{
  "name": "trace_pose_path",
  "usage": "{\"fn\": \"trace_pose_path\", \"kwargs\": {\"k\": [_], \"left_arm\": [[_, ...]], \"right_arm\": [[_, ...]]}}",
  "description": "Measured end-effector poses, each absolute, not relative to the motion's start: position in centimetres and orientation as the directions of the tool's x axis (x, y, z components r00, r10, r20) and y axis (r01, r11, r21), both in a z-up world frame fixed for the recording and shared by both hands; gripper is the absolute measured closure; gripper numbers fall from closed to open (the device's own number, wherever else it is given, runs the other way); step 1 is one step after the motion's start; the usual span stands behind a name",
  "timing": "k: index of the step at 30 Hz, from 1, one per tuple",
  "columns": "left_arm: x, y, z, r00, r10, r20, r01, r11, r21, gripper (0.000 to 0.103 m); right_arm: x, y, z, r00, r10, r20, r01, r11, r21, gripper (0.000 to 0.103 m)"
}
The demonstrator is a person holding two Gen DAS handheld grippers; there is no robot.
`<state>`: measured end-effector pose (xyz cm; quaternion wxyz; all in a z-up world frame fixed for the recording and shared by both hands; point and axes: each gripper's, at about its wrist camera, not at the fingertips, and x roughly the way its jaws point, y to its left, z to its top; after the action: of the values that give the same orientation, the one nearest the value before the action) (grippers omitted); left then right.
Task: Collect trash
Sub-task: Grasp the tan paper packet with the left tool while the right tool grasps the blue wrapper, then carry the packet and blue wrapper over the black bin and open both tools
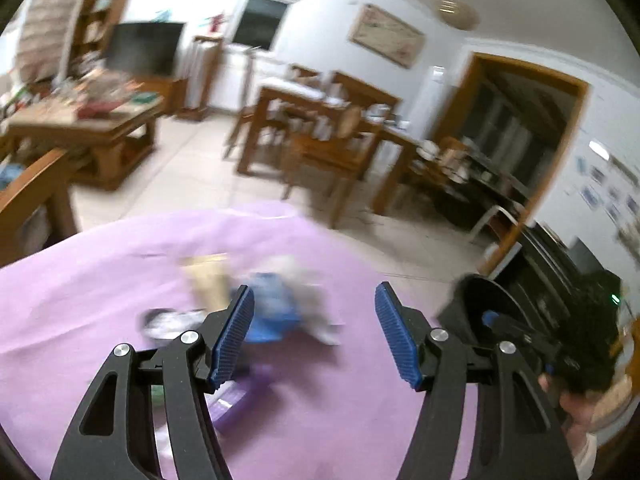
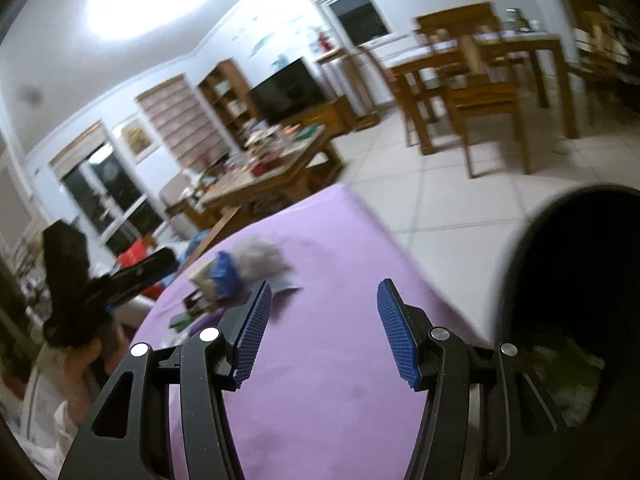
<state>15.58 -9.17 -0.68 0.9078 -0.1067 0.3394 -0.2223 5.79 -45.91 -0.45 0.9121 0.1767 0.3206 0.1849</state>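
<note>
A blurred pile of trash lies on the purple tablecloth (image 1: pixel 100 280): a blue wrapper (image 1: pixel 272 312), a crumpled white tissue (image 1: pixel 308 288), a tan packet (image 1: pixel 208 280) and a small dark item (image 1: pixel 168 320). My left gripper (image 1: pixel 314 332) is open and empty, just before the pile. A purple wrapper (image 1: pixel 240 396) lies under its left finger. In the right wrist view the same pile (image 2: pixel 236 272) lies beyond my right gripper (image 2: pixel 322 328), which is open and empty above the cloth (image 2: pixel 332 380). A black bin (image 2: pixel 576 308) with some trash inside stands at the right.
The black bin (image 1: pixel 480 312) shows at the cloth's right edge, with the right gripper's body (image 1: pixel 560 344) beside it. The left gripper's body (image 2: pixel 88 288) shows at left. Wooden dining table and chairs (image 1: pixel 320 136) and a cluttered coffee table (image 1: pixel 80 120) stand beyond on tiled floor.
</note>
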Motion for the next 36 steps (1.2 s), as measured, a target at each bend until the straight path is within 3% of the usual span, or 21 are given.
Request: {"fn": "trace_pose_path", "kwargs": {"k": [6, 10, 12, 14, 17, 25, 36], "left_arm": [[20.1, -7.8, -3.3, 0.581, -0.46, -0.671, 0.284, 0.887, -0.363, 0.044], [21.4, -8.0, -4.8, 0.528, -0.476, -0.704, 0.312, 0.879, -0.36, 0.062], [21.5, -7.8, -5.6, 0.519, -0.469, -0.715, 0.318, 0.882, -0.348, 0.079], [21.9, -7.4, -5.9, 0.523, -0.456, -0.72, 0.319, 0.888, -0.33, 0.089], [21.6, -6.6, -6.0, 0.536, -0.455, -0.711, 0.307, 0.89, -0.339, 0.097], [20.9, -5.9, -5.4, 0.57, -0.454, -0.685, 0.299, 0.891, -0.342, 0.098], [17.9, -4.7, -1.4, 0.684, -0.505, -0.527, 0.339, 0.859, -0.383, 0.098]], "right_arm": [[10.7, -36.2, 0.3, 0.647, 0.526, -0.552, -0.36, 0.849, 0.386, 0.048], [13.5, -32.1, -0.4, 0.608, 0.527, -0.594, -0.39, 0.85, 0.355, 0.047], [14.8, -30.5, -0.9, 0.593, 0.518, -0.617, -0.403, 0.854, 0.33, 0.049], [15.7, -29.3, -1.3, 0.58, 0.511, -0.634, -0.417, 0.855, 0.307, 0.054], [17.0, -27.3, -1.8, 0.57, 0.488, -0.661, -0.426, 0.863, 0.27, 0.058], [17.5, -25.8, -3.2, 0.567, 0.465, -0.68, -0.436, 0.87, 0.231, 0.077], [11.2, -33.3, 1.7, 0.724, 0.458, -0.516, -0.377, 0.889, 0.26, 0.082]]}}
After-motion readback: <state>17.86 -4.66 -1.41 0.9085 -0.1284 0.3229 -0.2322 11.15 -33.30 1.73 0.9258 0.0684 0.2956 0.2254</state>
